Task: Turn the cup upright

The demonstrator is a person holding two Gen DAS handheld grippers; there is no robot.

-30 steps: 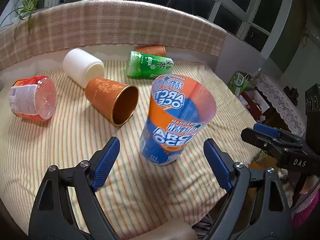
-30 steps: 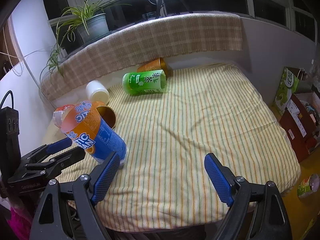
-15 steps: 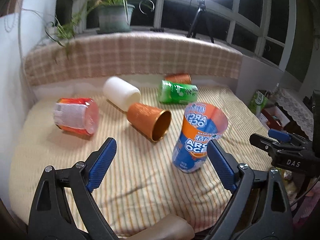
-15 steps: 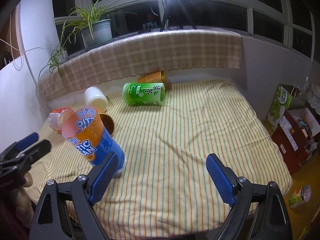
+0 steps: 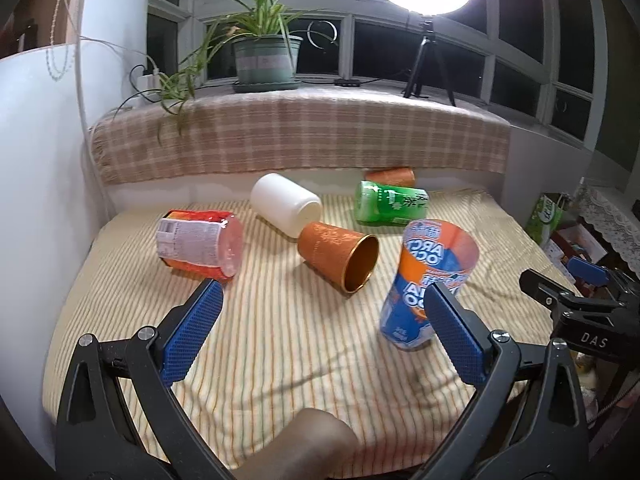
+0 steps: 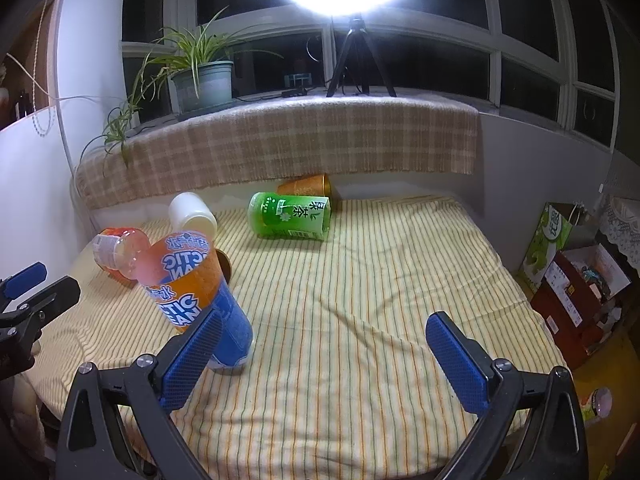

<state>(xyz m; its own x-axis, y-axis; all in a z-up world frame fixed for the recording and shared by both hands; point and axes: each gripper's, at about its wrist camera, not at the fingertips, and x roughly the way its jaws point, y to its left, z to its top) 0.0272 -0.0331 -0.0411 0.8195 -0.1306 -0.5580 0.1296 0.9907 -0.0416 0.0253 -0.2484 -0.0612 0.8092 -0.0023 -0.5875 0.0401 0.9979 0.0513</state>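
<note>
— Cup [image 5: 430, 280] in blue and orange: where is it?
— Standing mouth-up on the striped cloth [image 5: 280, 340], near its front edge, held by nothing.
— The grippers?
— Left gripper [image 5: 324, 336] spread wide and empty, its right pad just in front of the cup. Right gripper [image 6: 324, 360] likewise agape, empty.
— Beyond?
— Copper cup [image 5: 340, 254], white cup [image 5: 286, 204], green cup [image 5: 390, 204] and red tub [image 5: 200, 244], all lying on their sides.

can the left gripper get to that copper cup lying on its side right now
Probably yes. The left gripper is open and holds nothing, and the copper cup lies just ahead with bare striped cloth between. The blue and orange cup stands right of that path, near the right finger.
</note>
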